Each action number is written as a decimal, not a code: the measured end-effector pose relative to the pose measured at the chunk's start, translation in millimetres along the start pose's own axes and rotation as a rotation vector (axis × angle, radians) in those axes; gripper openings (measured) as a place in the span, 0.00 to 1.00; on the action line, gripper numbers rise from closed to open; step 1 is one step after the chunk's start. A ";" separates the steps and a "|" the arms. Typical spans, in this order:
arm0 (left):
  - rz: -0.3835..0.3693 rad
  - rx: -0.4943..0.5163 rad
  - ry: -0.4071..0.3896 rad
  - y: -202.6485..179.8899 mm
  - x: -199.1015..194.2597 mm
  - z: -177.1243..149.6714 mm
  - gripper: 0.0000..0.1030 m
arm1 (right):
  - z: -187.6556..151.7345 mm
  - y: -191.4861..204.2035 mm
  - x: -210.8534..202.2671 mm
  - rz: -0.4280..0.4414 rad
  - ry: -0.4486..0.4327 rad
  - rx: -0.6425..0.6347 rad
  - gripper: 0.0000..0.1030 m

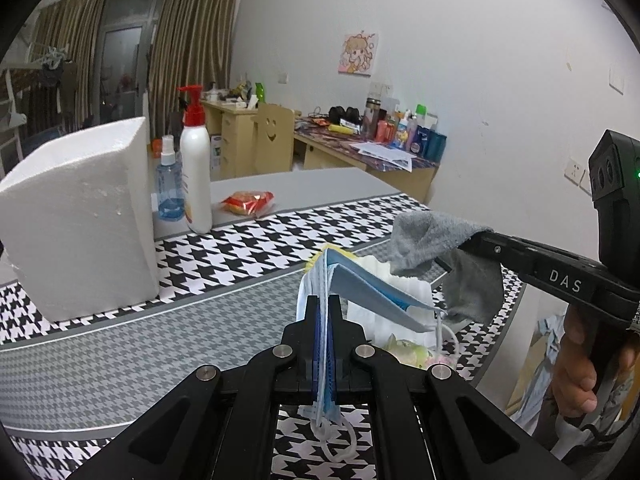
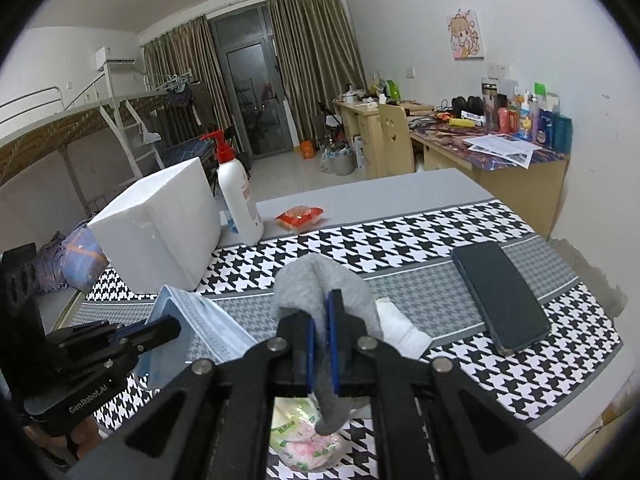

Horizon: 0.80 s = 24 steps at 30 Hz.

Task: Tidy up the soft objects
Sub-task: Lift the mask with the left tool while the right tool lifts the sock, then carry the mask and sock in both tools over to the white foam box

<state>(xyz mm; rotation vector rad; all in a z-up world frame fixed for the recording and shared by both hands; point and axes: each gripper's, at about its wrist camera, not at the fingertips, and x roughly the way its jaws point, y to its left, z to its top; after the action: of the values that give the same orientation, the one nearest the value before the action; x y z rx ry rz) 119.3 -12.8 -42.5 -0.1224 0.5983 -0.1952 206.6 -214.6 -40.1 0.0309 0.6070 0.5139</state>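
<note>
Above a houndstooth tablecloth, the left gripper clamps a blue face mask and the right gripper pinches a grey sock, both lifted clear, probably for sorting.

I see even, fairly dim indoor light with soft shadows; both fisheye views bend hard at black-vignetted edges, and the far room looks slightly soft.

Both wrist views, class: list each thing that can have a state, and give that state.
Left gripper: shut on the face masks.
Face masks: clamped, lifted off the table.
Right gripper: shut on the grey sock.
Grey sock: draped over the fingers, hanging.
Phone: flat on the table, screen dark.
Pump bottle: upright.
Foam box: standing.
</note>
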 end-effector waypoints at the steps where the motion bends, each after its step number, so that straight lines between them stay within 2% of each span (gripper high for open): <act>1: 0.002 0.001 -0.003 0.1 -1.0 0.4 0.03 | 0.2 0.6 -0.3 0.002 0.000 -0.003 0.08; 24: 0.111 0.031 -0.099 19.7 -46.5 16.4 0.03 | 2.9 35.6 -17.1 0.013 -0.048 -0.062 0.08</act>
<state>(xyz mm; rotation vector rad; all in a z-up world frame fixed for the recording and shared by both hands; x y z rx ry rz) 94.0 17.4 -7.0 -0.0683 0.5021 -0.0899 180.1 -191.2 -22.3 -0.0114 0.5441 0.5430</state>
